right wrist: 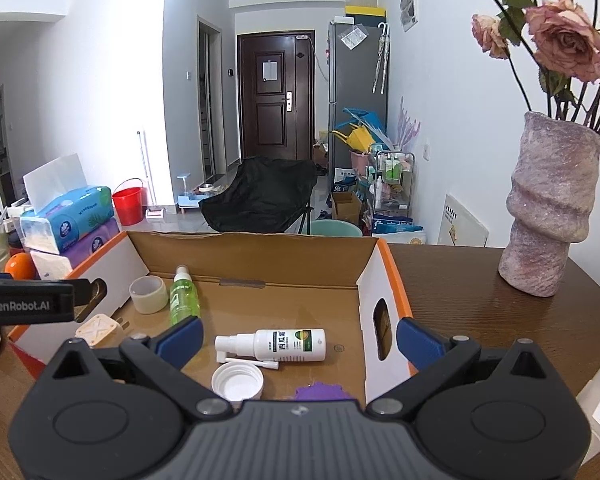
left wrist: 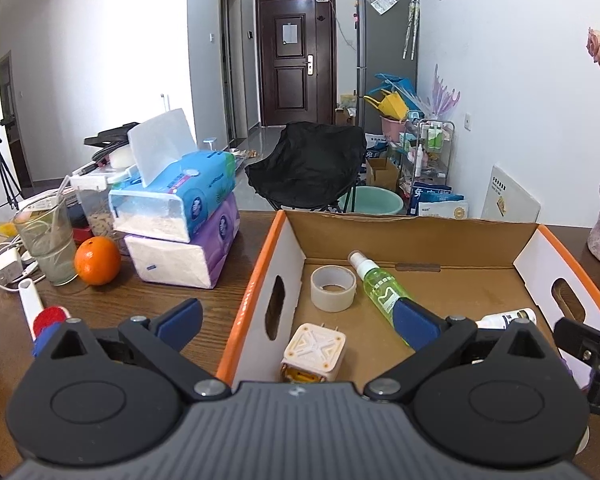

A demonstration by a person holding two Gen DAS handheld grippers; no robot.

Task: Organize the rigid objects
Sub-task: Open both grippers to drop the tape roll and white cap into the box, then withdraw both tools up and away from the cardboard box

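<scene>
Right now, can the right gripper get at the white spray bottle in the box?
Probably yes. The right gripper is open and the white spray bottle lies flat just ahead of it in the box, nothing between them.

You get bright, even daylight in both views, with soft shadows inside the cardboard box (left wrist: 420, 240). The white walls wash out near the left edge. Glare shines on the desk (right wrist: 480, 300) and the hallway floor. Fisheye bending curves the walls, the corners go dark, and focus stays sharp.
</scene>
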